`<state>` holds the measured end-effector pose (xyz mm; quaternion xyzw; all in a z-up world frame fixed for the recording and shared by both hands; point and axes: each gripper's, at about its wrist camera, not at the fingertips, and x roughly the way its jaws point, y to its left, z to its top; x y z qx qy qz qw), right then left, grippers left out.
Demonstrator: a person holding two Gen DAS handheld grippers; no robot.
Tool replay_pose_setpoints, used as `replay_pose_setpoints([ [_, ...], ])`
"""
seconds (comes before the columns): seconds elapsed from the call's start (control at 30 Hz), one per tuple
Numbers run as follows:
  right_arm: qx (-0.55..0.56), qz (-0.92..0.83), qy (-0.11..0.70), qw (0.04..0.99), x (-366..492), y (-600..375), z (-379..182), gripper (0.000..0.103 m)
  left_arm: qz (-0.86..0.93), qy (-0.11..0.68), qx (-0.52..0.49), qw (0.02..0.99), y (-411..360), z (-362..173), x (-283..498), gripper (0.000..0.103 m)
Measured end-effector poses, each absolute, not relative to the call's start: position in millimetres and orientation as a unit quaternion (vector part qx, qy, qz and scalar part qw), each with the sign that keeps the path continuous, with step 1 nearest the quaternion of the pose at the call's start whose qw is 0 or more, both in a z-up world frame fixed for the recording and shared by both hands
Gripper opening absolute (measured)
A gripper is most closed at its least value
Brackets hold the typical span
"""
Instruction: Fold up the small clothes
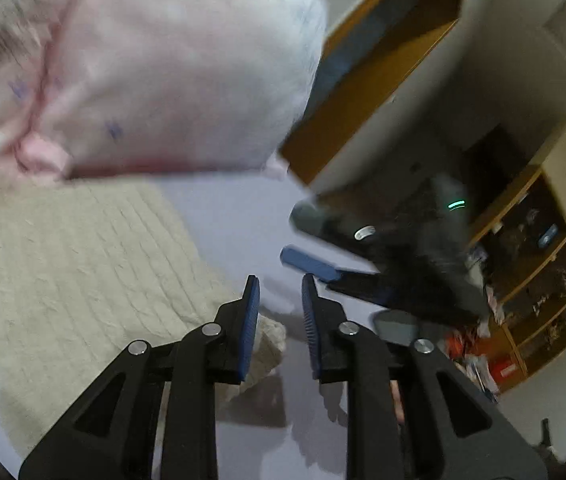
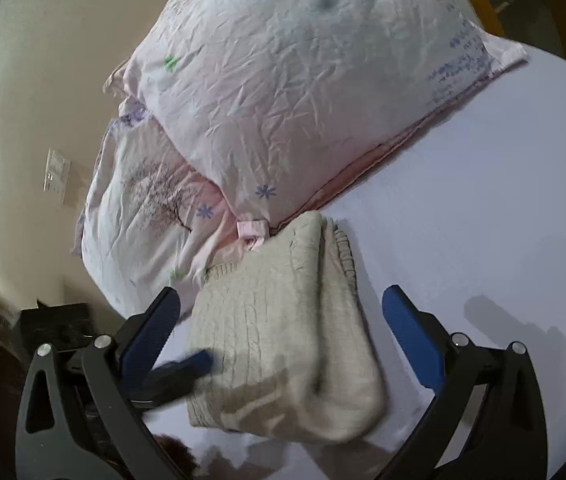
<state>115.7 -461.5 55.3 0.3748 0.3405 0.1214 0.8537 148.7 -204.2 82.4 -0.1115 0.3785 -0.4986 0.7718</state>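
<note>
The beige knitted garment (image 2: 279,332) is lying on the pale sheet (image 2: 483,200) of the bed, already folded into a thick bundle, with its far end touching the pink flowered pillow (image 2: 303,80). The right gripper (image 2: 283,320) is hanging just above this bundle with its jaws standing wide, one blue pad on each side of the fabric and nothing pinched between them. The left gripper (image 1: 281,300) is pointing over the near corner of the same garment (image 1: 63,280); its jaws are standing apart with only a narrow gap, and no cloth is sitting between the pads, although a small corner of the knit is lying just under them. In the right wrist view, a blurred finger of the left gripper is lying over the left part of the bundle. My judgement is that the folding is nearly finished and the step in hand is the last pressing or tidying of the fold. The next move is probably asking for a gentle push on the top layer, or for a firm pinch through all layers if the bundle must be carried away, because the thick knit can spring open easily. Behind, a wooden shelf (image 1: 543,300) with small mixed things is standing against the wall. I am not finding any brand, label or readable writing; the pillow is showing only printed flowers and a tree.
</note>
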Motion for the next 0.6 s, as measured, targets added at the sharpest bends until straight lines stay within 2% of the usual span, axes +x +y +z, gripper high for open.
replay_pose_setpoints([
  [0.07, 0.369, 0.135, 0.358, 0.847, 125, -457, 52, 0.101, -0.459, 0.357, -0.129, 0.803, -158, 91, 144, 0.058],
  [0.13, 0.366, 0.153, 0.393, 0.829, 142, -447, 43, 0.101, -0.393, 0.361, -0.136, 0.835, -118, 87, 148, 0.074],
  [0.33, 0.327, 0.144, 0.479, 0.802, 188, -423, 16, 0.101, -0.277, 0.440, -0.162, 0.839, -63, 43, 166, 0.085],
  [0.47, 0.312, 0.137, 0.500, 0.796, 195, -417, 3, 0.101, -0.257, 0.477, -0.142, 0.828, -83, 19, 184, 0.089],
  [0.6, 0.296, 0.144, 0.483, 0.811, 190, -413, 1, 0.099, -0.251, 0.491, -0.139, 0.823, -104, -2, 192, 0.093],
])
